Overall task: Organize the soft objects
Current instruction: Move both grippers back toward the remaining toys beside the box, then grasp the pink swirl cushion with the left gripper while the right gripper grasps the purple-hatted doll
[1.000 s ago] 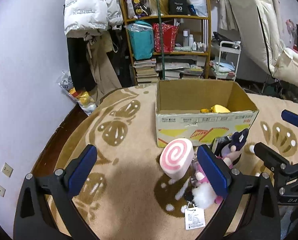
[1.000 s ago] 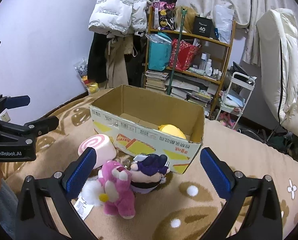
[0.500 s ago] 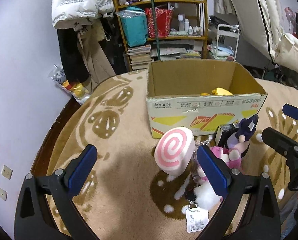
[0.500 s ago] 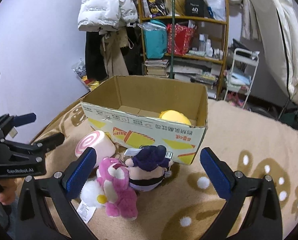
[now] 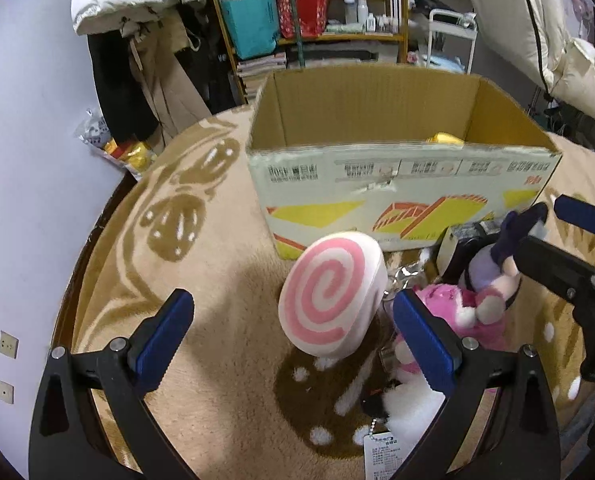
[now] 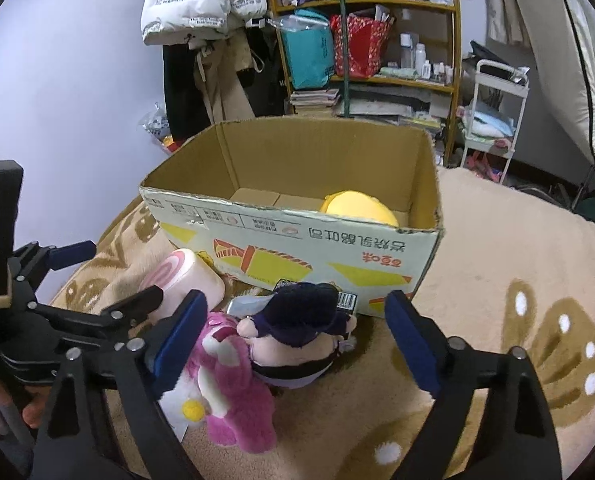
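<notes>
A pink-and-white swirl cushion (image 5: 333, 296) leans on the beige rug in front of an open cardboard box (image 5: 401, 184). My left gripper (image 5: 293, 336) is open, its jaws wide on either side of the cushion, not touching it. My right gripper (image 6: 293, 340) is open around a purple-hatted plush doll (image 6: 297, 336), with a pink plush bear (image 6: 233, 392) beside its left finger. A yellow plush (image 6: 361, 208) lies inside the box (image 6: 297, 236). The cushion also shows in the right wrist view (image 6: 185, 280).
The beige rug (image 5: 217, 264) has brown patterns and a dark wooden floor edge at the left. A wooden shelf (image 6: 369, 40) with bags and books, hanging coats (image 6: 201, 20) and a white trolley (image 6: 493, 120) stand behind the box. A paper tag (image 5: 381, 456) lies near me.
Both grippers have moved forward and down toward the toys. The cushion now sits between my left jaws and the purple-hatted doll between my right jaws. Nothing has been gripped.
</notes>
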Tool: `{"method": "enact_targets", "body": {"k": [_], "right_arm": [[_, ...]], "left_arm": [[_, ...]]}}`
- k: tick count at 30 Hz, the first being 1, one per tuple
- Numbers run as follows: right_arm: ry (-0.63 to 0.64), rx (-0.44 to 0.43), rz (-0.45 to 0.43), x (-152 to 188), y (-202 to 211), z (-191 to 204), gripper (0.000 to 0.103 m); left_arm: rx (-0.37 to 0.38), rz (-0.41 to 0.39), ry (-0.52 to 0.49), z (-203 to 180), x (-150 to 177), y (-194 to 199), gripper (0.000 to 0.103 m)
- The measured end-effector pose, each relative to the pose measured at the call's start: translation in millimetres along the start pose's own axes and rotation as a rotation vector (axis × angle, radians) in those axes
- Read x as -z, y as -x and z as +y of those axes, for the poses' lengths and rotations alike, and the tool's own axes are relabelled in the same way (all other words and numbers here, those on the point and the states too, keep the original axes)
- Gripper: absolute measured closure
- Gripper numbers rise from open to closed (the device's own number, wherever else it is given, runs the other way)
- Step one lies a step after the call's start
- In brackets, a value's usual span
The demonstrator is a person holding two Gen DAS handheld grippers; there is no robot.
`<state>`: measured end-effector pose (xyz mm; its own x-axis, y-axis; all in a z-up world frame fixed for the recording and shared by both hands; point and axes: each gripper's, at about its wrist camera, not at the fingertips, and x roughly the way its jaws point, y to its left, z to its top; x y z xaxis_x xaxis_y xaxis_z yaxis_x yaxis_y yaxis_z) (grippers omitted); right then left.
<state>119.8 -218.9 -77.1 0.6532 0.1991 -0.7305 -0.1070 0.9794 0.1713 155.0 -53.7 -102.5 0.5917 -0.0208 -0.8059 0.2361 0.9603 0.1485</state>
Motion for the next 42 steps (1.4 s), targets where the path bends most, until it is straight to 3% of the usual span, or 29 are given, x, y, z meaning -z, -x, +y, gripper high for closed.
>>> {"method": "enact_targets", "body": {"k": [8,22,24,28,32,34,42], "right_arm": [[-0.027,-0.016,0.060,2.3,-20.3,-6.6,0.021],[-0.049,-0.040,0.068,3.0,-26.1,-9.4,0.021],[-0.046,-0.042,0.066,3.0,-26.4,-8.6,0.025],[-0.036,-0.035,0.069,3.1,-27.9,-7.3,0.028],[-0.033,-0.033,0.071,2.5,-27.5,-7.4,0.030],[-0.025,-0.027,0.071,2.3,-27.3,-6.4,0.032],[0.006,-0.019,0.058,0.8,-22.6,-2.4,0.045]], "left_arm": [[-0.002,0.044,-0.021,-5.7,3.2,-23.2,0.004],[-0.020,0.049,-0.033,-7.1,5.2,-34.3,0.004],[-0.017,0.039,-0.031,-7.5,5.2,-33.6,0.005],[0.024,0.046,-0.027,-8.5,5.6,-34.0,0.028],[0.054,0.048,-0.020,-8.3,6.2,-37.0,0.037],[0.075,0.051,-0.010,-7.8,6.5,-37.9,0.049],[0.092,0.049,0.008,-7.4,8.3,-34.7,0.061]]}}
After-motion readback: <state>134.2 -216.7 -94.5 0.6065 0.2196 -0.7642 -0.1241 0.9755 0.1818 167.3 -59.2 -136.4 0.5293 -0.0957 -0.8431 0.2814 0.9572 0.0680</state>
